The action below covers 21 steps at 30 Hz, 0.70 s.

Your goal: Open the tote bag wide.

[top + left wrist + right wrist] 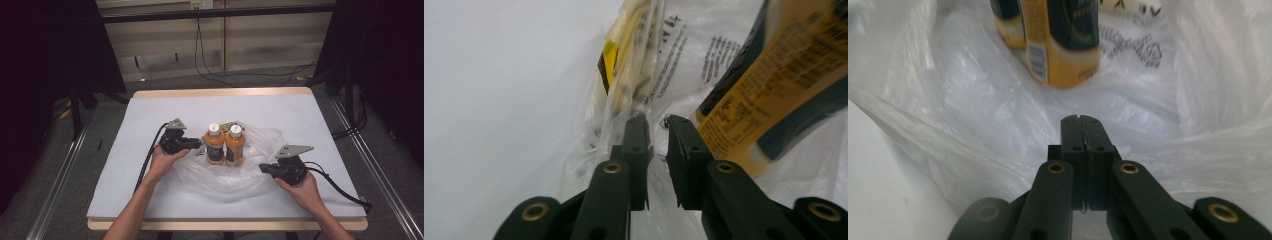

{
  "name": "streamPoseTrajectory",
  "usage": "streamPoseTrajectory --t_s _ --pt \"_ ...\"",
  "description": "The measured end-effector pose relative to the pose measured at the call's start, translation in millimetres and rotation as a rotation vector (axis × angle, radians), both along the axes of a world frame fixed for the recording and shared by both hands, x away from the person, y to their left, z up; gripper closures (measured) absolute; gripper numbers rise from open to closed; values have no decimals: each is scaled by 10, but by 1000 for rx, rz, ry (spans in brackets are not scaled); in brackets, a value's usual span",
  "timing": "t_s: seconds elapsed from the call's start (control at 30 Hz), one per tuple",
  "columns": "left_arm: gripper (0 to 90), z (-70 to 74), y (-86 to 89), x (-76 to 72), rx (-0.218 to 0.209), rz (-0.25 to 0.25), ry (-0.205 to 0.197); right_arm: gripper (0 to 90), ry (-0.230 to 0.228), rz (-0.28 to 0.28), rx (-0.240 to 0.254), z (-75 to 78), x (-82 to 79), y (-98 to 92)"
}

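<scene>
Clear plastic bag (235, 167) spread mid-table (125, 165), two orange bottles (225, 145) upright on it, left gripper (199, 144) just left of the bottles, jaws slightly parted beside bag film, right gripper (262, 167) at the bag's right edge, jaws pinched together on plastic.

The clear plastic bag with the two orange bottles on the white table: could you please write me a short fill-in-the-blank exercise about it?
1. The number of orange bottles with white caps standing on the clear plastic bag is ____.
2. The right gripper has its jaws ____ on the bag's film.
3. The left gripper has a ____ gap between its jaws.

Missing words: two; shut; narrow
</scene>
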State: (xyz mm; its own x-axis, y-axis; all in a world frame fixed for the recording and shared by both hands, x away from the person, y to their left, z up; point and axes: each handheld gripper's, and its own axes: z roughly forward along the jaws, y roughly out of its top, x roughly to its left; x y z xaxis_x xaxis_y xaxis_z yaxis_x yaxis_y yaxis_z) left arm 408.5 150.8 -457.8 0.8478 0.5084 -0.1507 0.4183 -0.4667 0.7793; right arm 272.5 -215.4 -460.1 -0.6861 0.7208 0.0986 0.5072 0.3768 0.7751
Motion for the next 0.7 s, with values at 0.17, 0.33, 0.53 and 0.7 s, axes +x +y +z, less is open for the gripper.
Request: streamPoseTrajectory --t_s 0.17,0.33,0.53,0.7 --pt "750 89 67 -60 -47 -3 -24 863 -51 -30 46 106 -17 -68" --pt "611 216 91 -229 -64 -19 -68 783 -92 -27 73 174 -56 -111" --pt "415 338 144 -479 -97 -46 -101 614 -126 -42 108 244 -119 -148" --pt "237 396 270 -618 -111 -27 -115 399 -159 -65 122 304 -193 -192"
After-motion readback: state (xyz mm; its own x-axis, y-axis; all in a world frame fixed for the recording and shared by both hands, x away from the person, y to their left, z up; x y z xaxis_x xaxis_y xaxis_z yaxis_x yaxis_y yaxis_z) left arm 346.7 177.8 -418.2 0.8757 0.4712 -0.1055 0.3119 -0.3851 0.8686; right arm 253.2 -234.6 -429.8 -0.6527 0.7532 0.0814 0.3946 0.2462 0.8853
